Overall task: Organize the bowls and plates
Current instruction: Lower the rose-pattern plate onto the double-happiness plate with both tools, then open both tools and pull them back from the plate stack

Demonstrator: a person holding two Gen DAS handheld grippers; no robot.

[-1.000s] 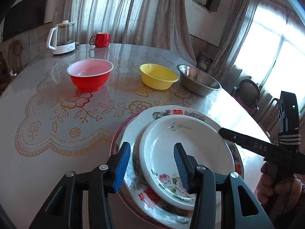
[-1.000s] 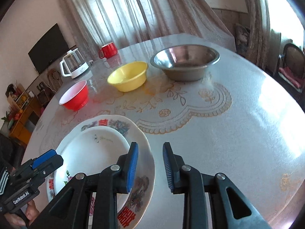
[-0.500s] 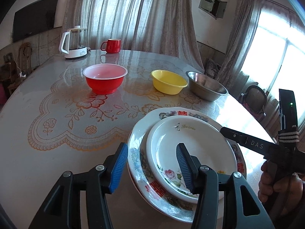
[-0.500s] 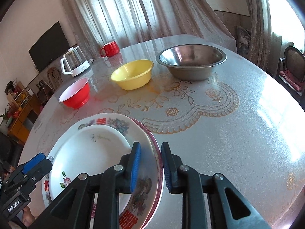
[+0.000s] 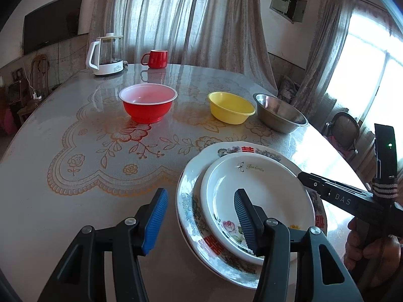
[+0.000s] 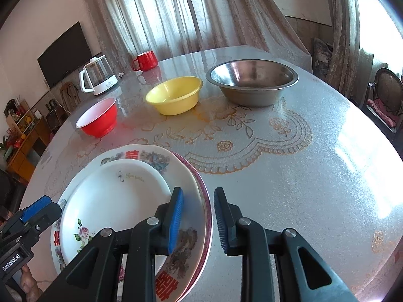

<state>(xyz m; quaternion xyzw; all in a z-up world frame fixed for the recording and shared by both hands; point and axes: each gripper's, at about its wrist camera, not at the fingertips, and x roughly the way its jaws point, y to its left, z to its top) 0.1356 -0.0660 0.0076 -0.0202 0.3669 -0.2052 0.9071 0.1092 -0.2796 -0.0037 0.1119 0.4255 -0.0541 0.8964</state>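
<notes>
Risk lies with the plate stack (image 6: pixel 187 201)—right gripper (image 6: pixel 199 217) jaws opening around its rim, left gripper (image 5: pixel 201 217) opening too—plates could shift askew.

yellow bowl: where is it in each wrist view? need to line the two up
Left wrist: yellow bowl sits right of centre in the upper half, between the red bowl and the steel bowl.
Right wrist: yellow bowl sits left of centre in the upper half, again between red bowl and steel bowl.
Shared landmark: the red mug at the table's far edge.
</notes>
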